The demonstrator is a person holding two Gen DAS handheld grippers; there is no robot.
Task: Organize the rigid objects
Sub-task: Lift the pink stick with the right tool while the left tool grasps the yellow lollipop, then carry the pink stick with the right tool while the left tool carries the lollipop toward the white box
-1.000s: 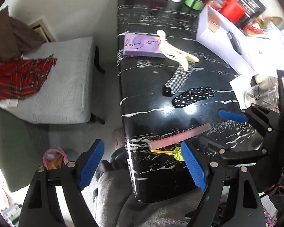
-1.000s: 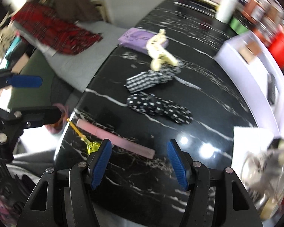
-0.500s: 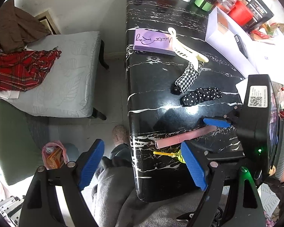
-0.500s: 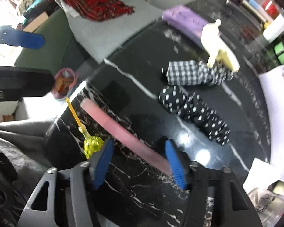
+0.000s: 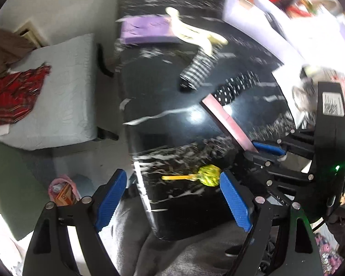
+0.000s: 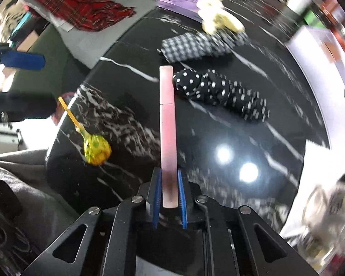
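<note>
My right gripper (image 6: 168,188) is shut on one end of a long pink stick (image 6: 167,124) and holds it pointing forward above the black marble table (image 6: 218,138). In the left wrist view the pink stick (image 5: 225,122) juts up and left from the right gripper (image 5: 260,148). A yellow lollipop (image 6: 93,146) lies on the table near its front edge, also seen in the left wrist view (image 5: 203,176). My left gripper (image 5: 172,197) is open and empty, straddling the table's front corner just short of the lollipop.
A polka-dot roll (image 6: 220,94), a checked roll (image 6: 195,46), a cream hair claw (image 6: 218,20) and a purple box (image 6: 179,2) lie further back. A white box (image 5: 260,23) and jars stand at the right. A grey bench (image 5: 62,87) with red plaid cloth is left.
My right gripper closed on the pink stick and lifted it off the table, swinging it away from the lollipop. The left gripper stayed open and moved a little toward the table.
</note>
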